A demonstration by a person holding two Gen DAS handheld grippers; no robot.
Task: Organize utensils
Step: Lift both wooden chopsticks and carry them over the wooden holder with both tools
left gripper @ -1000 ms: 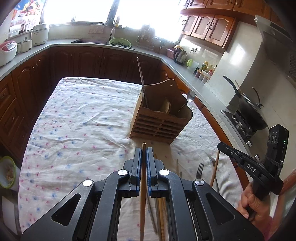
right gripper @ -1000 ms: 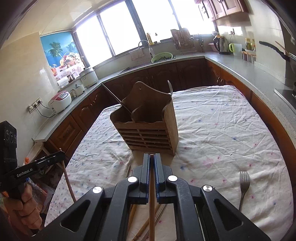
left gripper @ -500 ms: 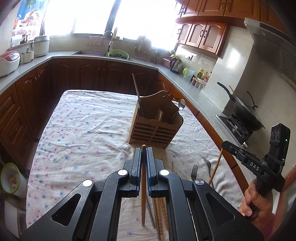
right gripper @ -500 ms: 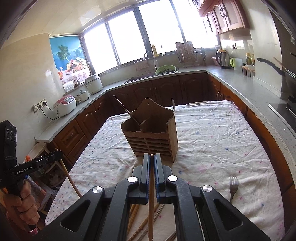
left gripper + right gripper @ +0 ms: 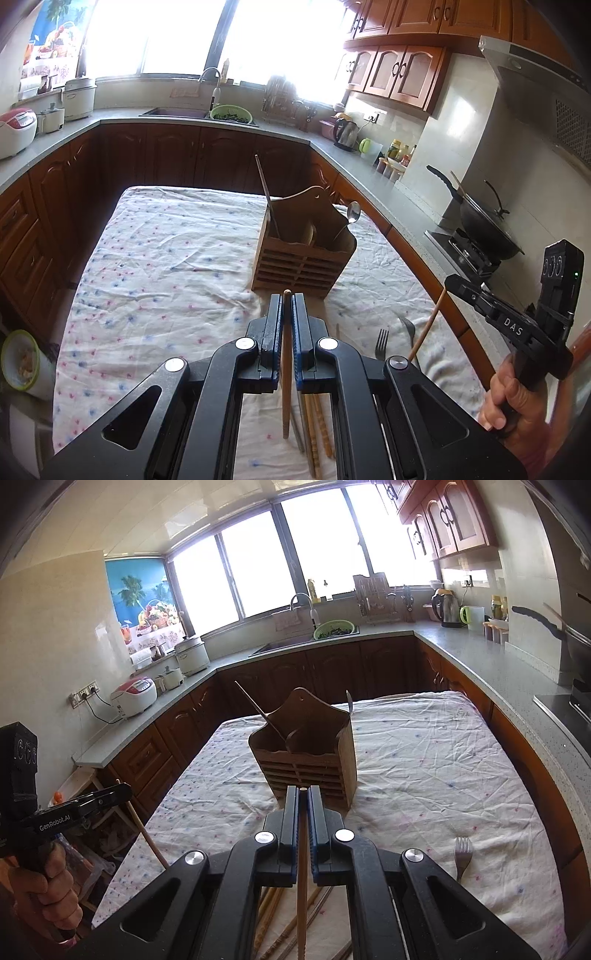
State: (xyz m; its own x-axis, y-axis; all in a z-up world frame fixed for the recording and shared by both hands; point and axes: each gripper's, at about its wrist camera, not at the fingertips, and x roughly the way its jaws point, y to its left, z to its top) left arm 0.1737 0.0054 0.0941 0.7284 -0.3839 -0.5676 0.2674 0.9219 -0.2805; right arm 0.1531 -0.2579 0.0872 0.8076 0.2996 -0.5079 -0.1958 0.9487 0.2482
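Left wrist view first: the left gripper [image 5: 285,306] is clamped on one wooden chopstick [image 5: 285,369], jaws pressed tight to it, the stick hanging down clear of the floral tablecloth [image 5: 166,266]. Straight ahead of the fingertips stands the wooden utensil holder [image 5: 303,254], upright, one of it. Inside it I count one dark chopstick [image 5: 266,195] leaning left in the left compartment, one metal spoon [image 5: 351,218] tilting out on the right, and something pale between them (too hidden to name). Below the gripper lies a loose bundle of chopsticks [image 5: 314,424] on the cloth; the exact number I cannot tell. Just right of the gripper, two forks [image 5: 381,341] show, one partly behind the other. Far right, the right gripper [image 5: 448,284] in a hand [image 5: 517,402], gripping its own slim chopstick [image 5: 426,325].

Now the right wrist view: that right gripper [image 5: 303,797] is closed on one chopstick [image 5: 303,867] as well, held off the table. The holder [image 5: 306,753] sits dead ahead, the leaning dark stick [image 5: 258,710] to its left side, the spoon seen edge-on at the right. Under the gripper, several chopsticks [image 5: 273,912] fan across the cloth. One fork [image 5: 462,853] lies right of it. Far left, the left gripper [image 5: 122,794] with its stick [image 5: 146,834], a hand [image 5: 40,893] around the handle.
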